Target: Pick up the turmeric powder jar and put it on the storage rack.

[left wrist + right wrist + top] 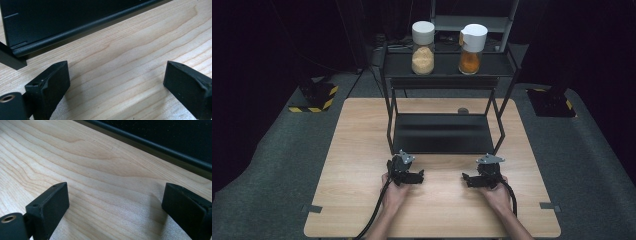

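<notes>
**Parked wide, nothing held**

Resting low on the table [362, 150], just short of the rack [442, 132], ready to go in. Up on the top shelf, well apart from both: two jars [423, 47]. Left gripper [412, 176] and right gripper [469, 180] spread wide over bare wood, gripping nothing.

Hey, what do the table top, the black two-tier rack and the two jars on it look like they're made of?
The table top looks like pale wood or wood laminate, matt, with visible grain. The black two-tier rack seems to be powder-coated metal, with thin legs and a dull sheen. The two white-lidded jars, one beige-filled and one orange-filled, look like clear glass or plastic.
</notes>
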Action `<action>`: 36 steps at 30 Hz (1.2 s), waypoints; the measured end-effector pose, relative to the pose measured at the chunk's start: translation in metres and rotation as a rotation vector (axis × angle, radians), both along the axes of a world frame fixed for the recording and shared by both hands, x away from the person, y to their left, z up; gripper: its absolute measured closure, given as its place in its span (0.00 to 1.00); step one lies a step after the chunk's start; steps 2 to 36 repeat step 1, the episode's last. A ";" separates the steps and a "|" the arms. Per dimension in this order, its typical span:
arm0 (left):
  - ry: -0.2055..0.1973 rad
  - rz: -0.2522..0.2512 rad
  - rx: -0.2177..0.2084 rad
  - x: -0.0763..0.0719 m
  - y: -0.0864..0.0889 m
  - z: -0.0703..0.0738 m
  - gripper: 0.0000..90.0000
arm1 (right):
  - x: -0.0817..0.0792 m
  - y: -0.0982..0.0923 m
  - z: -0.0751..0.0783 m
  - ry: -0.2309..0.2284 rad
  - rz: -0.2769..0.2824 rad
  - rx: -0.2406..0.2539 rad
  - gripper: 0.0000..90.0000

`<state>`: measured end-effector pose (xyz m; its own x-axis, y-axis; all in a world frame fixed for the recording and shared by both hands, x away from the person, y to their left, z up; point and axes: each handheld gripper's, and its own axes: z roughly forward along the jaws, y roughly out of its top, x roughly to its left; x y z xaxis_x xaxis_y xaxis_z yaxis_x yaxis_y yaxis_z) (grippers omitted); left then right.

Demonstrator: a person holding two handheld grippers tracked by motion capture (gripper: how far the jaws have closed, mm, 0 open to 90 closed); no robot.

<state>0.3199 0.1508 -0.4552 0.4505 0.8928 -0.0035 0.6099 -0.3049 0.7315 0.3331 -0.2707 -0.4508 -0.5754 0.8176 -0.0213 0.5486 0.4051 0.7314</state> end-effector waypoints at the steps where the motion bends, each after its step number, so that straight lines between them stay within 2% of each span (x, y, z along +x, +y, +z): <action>1: 0.002 -0.005 0.003 0.001 0.000 0.000 0.05 | 0.000 0.000 0.000 0.001 -0.003 0.000 0.07; 36: 0.002 -0.005 0.003 0.001 0.000 0.000 0.05 | 0.000 0.000 0.000 0.001 -0.003 0.000 0.07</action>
